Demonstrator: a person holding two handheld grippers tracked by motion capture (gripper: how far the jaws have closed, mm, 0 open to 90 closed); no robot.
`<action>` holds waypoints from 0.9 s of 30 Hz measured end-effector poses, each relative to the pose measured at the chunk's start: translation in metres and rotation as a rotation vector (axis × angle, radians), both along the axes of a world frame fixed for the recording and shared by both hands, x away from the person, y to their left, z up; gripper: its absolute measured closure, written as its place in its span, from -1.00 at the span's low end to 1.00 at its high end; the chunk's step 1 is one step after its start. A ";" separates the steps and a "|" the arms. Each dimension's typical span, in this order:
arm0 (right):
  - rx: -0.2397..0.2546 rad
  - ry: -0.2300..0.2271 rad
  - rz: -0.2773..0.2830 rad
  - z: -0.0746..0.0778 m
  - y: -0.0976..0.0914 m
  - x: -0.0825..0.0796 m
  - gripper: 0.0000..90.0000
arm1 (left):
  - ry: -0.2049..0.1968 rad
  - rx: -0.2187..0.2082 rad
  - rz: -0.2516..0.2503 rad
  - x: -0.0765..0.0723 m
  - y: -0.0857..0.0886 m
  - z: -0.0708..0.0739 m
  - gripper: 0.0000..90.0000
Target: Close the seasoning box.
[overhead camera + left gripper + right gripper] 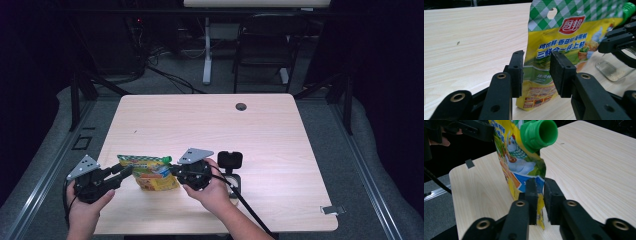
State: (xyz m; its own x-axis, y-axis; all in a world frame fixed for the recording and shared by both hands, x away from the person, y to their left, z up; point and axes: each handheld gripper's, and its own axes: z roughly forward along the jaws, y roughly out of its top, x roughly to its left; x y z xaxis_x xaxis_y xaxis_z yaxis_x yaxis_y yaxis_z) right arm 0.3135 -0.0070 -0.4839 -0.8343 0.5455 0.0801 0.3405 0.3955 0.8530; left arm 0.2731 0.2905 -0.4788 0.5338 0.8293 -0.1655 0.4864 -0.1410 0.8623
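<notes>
The seasoning pouch point(152, 175) stands upright near the front left of the table point(280, 150), its green spout point(539, 133) uncapped. The right gripper point(539, 195) is clamped on the pouch's side seam; the left gripper point(536, 71) has its jaws apart around the other edge, not yet closed. A small jar point(614, 71) waits just beside it, so pouring seems left to do

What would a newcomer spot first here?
The yellow pouch with a green spout stands out, held up near the table's front edge between the two grippers. The right gripper pinches its edge; the left gripper's jaws sit apart at its other side.
</notes>
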 end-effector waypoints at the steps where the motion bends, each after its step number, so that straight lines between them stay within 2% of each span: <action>1: 0.004 -0.001 -0.001 0.000 0.000 0.000 0.94 | 0.000 -0.001 0.001 0.000 0.000 0.000 0.44; 4: -0.006 -0.006 0.001 0.002 -0.001 -0.001 0.96 | 0.003 0.009 -0.003 -0.001 -0.002 0.000 0.46; 10: -0.042 -0.006 0.021 0.006 -0.010 -0.004 0.99 | 0.004 0.002 -0.032 -0.003 -0.012 0.001 0.49; 19: -0.074 -0.004 0.019 0.011 -0.040 -0.020 0.99 | 0.005 0.010 -0.105 -0.010 -0.037 0.002 0.51; 20: -0.080 -0.005 0.019 0.012 -0.046 -0.023 0.99 | 0.004 0.009 -0.124 -0.012 -0.042 0.002 0.51; 27: -0.102 -0.005 0.011 0.014 -0.066 -0.029 0.99 | -0.002 0.019 -0.170 -0.015 -0.060 0.002 0.51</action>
